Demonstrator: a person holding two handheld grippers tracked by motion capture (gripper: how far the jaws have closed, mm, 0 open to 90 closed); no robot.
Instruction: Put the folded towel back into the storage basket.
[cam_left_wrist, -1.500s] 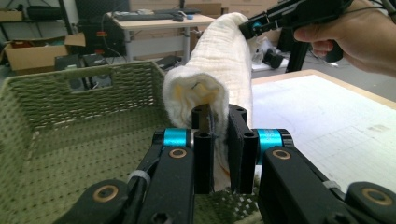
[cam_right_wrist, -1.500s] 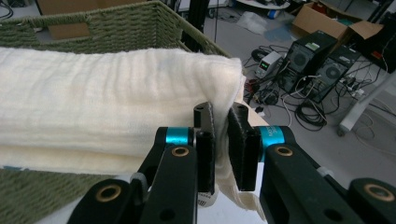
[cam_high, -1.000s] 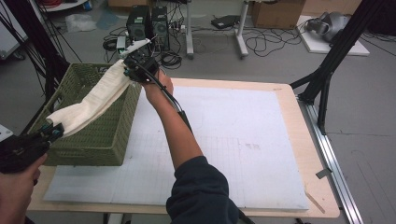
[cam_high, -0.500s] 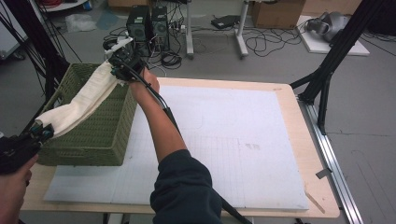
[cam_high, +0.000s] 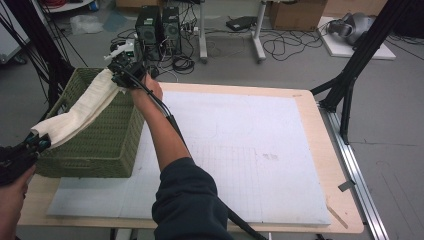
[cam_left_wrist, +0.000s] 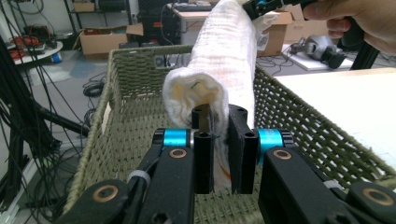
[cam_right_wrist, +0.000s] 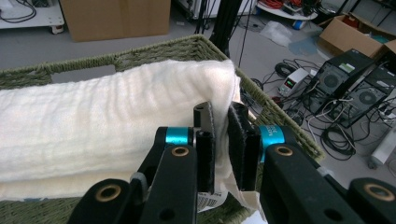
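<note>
A: Since the earlier frame, the towel (cam_high: 82, 111) has been carried further toward the upper left of the high view, and the right tongs (cam_high: 121, 76) are now seen past the basket's (cam_high: 95, 150) far rim.

B: How is the towel held?

A: It is stretched as a folded roll between both tongs. One end is pinched by the left tongs (cam_high: 36, 144) at the lower left of the frame; the other end is pinched by the right tongs at the upper left. In each gripper view the jaws are seen pressed together on cloth.

B: And where is it in relation to the basket?

A: It is hung over the open basket, along its length, apparently above the rim rather than inside. The basket stands on the left edge of the table (cam_high: 310, 210).

B: What is judged to be needed for the step?

A: Both ends should be lowered evenly, so the roll is kept from unfolding. The towel should be centred between the walls before anything is released, since a corner left on the woven rim could catch. The tongs should be spread only once the cloth is resting on the bottom.
</note>
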